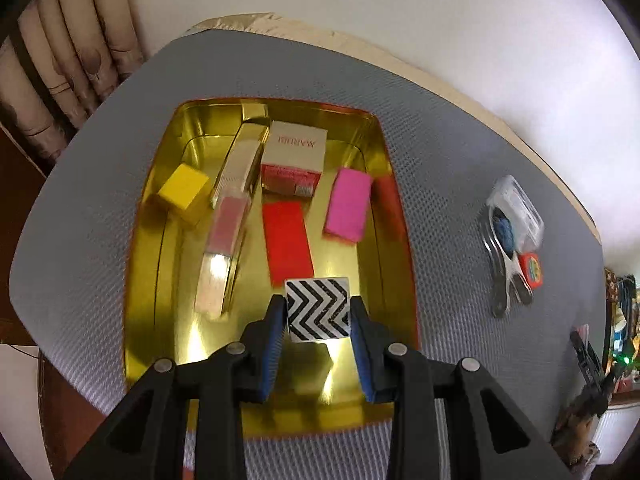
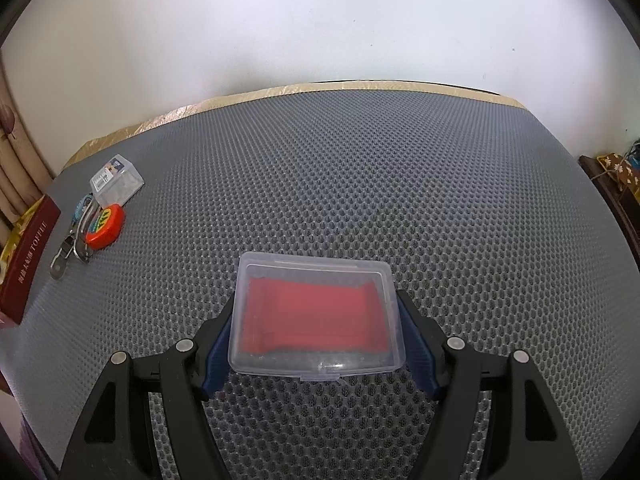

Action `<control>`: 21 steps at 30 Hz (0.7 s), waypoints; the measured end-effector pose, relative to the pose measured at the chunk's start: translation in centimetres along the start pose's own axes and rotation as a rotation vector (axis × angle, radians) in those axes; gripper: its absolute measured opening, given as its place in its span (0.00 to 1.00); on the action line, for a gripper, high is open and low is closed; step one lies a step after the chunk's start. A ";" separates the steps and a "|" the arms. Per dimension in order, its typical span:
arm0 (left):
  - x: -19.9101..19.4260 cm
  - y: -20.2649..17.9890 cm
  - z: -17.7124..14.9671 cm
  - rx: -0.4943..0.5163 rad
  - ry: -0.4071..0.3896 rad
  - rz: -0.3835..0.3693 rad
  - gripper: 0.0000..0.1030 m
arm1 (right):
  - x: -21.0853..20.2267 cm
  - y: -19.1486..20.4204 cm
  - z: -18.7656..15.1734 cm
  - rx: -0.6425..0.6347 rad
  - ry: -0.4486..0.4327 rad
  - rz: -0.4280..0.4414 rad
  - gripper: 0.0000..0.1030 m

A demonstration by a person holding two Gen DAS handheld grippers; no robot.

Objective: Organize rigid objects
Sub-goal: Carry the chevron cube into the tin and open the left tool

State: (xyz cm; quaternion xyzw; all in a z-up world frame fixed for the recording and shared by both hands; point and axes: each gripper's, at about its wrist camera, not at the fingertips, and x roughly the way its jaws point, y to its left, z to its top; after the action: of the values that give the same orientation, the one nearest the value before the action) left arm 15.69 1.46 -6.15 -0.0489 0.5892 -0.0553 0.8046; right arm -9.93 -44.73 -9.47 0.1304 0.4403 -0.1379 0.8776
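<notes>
From the left wrist, a shiny gold metal tray (image 1: 160, 248) sits on a grey dimpled mat (image 1: 440, 160) and holds a yellow cube (image 1: 185, 190), a long clear-and-gold slim box (image 1: 228, 224), a white box with a red base (image 1: 294, 156), a flat red block (image 1: 287, 242) and a pink block (image 1: 349, 205). The left gripper (image 1: 318, 312) reaches in over the tray's near end, its blue-padded fingers clamped on a square black-and-white zigzag block (image 1: 317, 309), held above the tray floor. To the right on the mat lie a small clear case (image 1: 518, 208), metal clips (image 1: 500, 276) and a red tape measure (image 1: 531, 270). From the right wrist, the right gripper (image 2: 316, 320) points forward low over the mat (image 2: 360, 180), its fingers pressed against both sides of a clear plastic lidded box (image 2: 316, 364) containing something flat and red (image 2: 316, 314).
</notes>
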 end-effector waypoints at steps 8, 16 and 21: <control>3.5 -1.6 2.1 -0.012 0.028 -0.061 0.31 | 0.2 0.3 -0.1 -0.008 0.002 -0.010 0.68; -0.5 -0.1 0.6 -0.083 -0.110 -0.052 0.34 | 0.2 0.2 -0.1 -0.005 -0.001 -0.007 0.68; -6.5 5.1 -4.6 -0.259 -0.278 0.048 0.37 | -0.1 0.3 -0.1 -0.016 0.000 -0.003 0.66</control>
State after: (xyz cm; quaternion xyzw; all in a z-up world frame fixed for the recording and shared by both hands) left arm 9.54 7.37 -2.14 -0.1451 0.4757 0.0478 0.8663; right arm -9.94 -44.39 -9.42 0.1228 0.4414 -0.1355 0.8785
